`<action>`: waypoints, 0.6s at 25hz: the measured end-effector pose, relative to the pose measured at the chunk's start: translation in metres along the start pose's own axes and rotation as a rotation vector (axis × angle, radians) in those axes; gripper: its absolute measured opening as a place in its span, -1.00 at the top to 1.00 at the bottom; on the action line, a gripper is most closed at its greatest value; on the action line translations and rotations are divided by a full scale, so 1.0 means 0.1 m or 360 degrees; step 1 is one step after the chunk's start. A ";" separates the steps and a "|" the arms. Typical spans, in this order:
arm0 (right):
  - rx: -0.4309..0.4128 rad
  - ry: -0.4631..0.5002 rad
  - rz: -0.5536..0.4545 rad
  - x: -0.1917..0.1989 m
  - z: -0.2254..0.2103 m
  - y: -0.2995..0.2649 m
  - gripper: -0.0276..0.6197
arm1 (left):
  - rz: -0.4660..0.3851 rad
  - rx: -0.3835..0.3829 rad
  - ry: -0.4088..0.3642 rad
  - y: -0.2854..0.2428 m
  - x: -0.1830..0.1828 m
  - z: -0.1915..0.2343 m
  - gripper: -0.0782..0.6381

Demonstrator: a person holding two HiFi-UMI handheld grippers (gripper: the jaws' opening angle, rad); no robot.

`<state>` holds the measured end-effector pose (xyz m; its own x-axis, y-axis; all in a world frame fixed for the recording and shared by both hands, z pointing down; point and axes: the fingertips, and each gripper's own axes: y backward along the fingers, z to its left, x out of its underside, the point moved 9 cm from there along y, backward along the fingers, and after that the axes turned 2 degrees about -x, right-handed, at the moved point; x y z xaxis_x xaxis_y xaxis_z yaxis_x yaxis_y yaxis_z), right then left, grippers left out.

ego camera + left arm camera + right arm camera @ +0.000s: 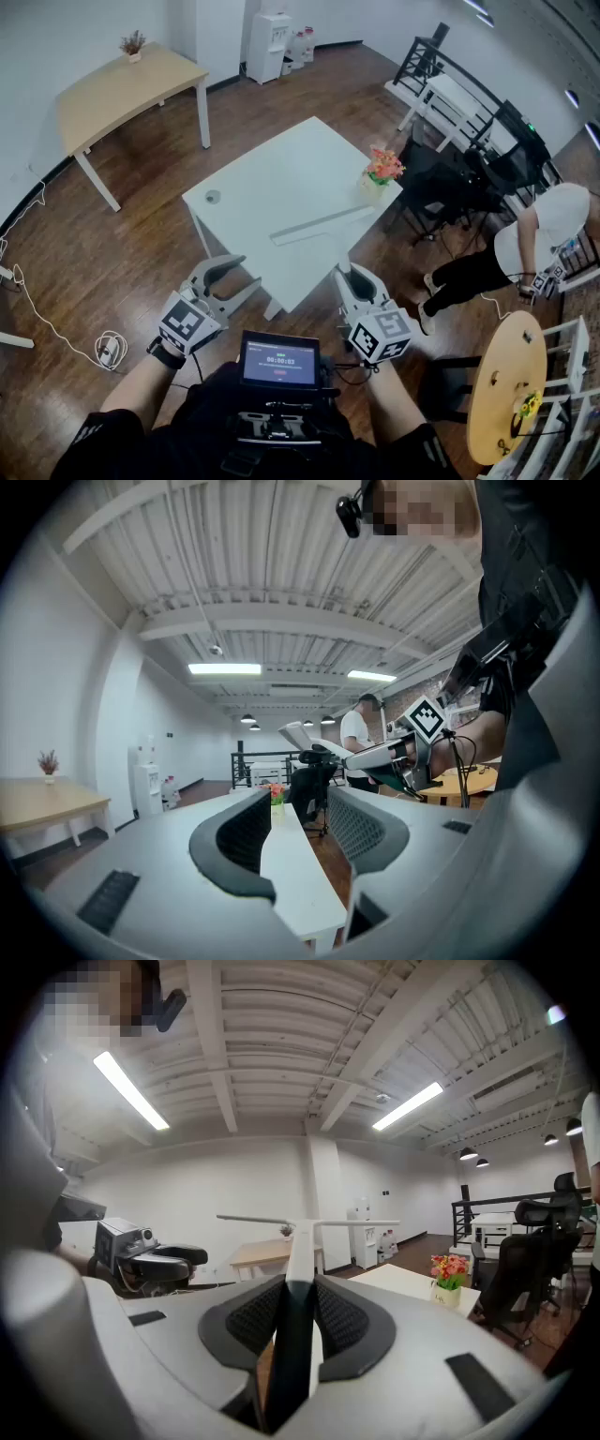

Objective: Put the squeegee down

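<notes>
A long white squeegee [322,224] hangs over the near right part of the white table [272,187]; its handle runs back into my right gripper [351,273], which is shut on it. In the right gripper view the handle [298,1279] is clamped between the jaws of the right gripper [292,1309], with the T-shaped blade at the far end. The left gripper [239,277] is open and holds nothing at the table's near corner. In the left gripper view the left gripper [295,822] straddles the table edge [291,874], and the squeegee [298,735] appears raised above the tabletop.
A small pot of flowers [382,173] stands on the table's right corner, and a grey round disc [213,197] lies at its left. A wooden table [122,89] is far left, black chairs [450,183] and a bending person [534,239] to the right, a round wooden table [511,384] near right.
</notes>
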<state>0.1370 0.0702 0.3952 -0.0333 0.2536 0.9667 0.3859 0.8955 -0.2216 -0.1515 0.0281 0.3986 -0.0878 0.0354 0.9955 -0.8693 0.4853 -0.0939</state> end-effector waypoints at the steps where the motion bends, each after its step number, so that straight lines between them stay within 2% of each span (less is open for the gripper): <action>1: 0.0010 0.0007 0.0001 0.01 -0.03 -0.06 0.55 | 0.0010 0.0000 -0.0007 -0.02 0.02 0.04 0.22; 5: 0.0042 0.0050 0.0044 0.05 -0.25 -0.31 0.55 | 0.0036 0.0006 0.0015 -0.15 0.10 0.17 0.22; 11: 0.0092 0.0187 0.0151 0.30 -0.93 -1.03 0.55 | 0.0082 0.0005 0.0016 -0.59 0.22 0.41 0.22; 15: 0.0068 0.0178 0.0238 0.55 -1.44 -1.62 0.55 | 0.0111 -0.0077 0.0061 -0.99 0.24 0.62 0.22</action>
<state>0.2057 -0.1135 0.5031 0.1248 0.3449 0.9303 0.3391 0.8664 -0.3666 -0.0981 -0.0729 0.4315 -0.1275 0.1036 0.9864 -0.8372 0.5220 -0.1630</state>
